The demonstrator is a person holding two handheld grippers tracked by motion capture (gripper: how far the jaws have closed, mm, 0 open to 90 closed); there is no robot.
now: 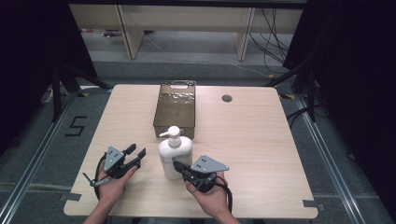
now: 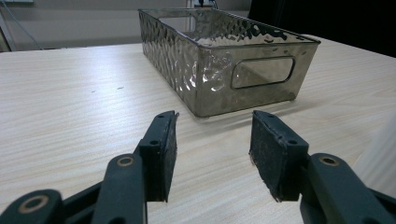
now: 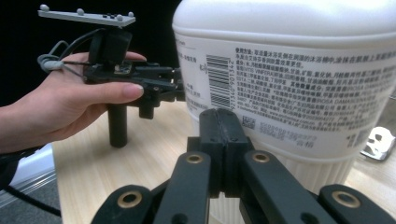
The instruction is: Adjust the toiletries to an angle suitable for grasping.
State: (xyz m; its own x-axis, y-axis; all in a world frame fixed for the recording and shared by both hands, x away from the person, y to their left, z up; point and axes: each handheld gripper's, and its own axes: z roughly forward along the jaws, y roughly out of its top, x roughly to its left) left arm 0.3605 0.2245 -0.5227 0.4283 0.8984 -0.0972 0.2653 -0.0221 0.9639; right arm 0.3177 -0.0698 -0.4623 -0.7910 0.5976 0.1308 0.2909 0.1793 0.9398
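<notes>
A white pump bottle [image 1: 175, 154] stands upright near the table's front middle, its printed label [image 3: 289, 70] large in the right gripper view. My right gripper [image 1: 178, 164] is shut with nothing between its jaws. Its tips [image 3: 224, 123] are right up against the bottle's lower label; I cannot tell whether they touch it. My left gripper [image 1: 136, 153] rests to the left of the bottle, apart from it, and is open [image 2: 212, 135] and empty. It points at a smoky, dimpled plastic bin [image 2: 224, 65] that lies empty behind the bottle [image 1: 175, 109].
The wooden table [image 1: 252, 140] has a round cable hole [image 1: 227, 98] at the back right. The person's left hand with its gripper [image 3: 116, 70] appears beyond the bottle in the right gripper view. Dark stands and cables ring the table on the floor.
</notes>
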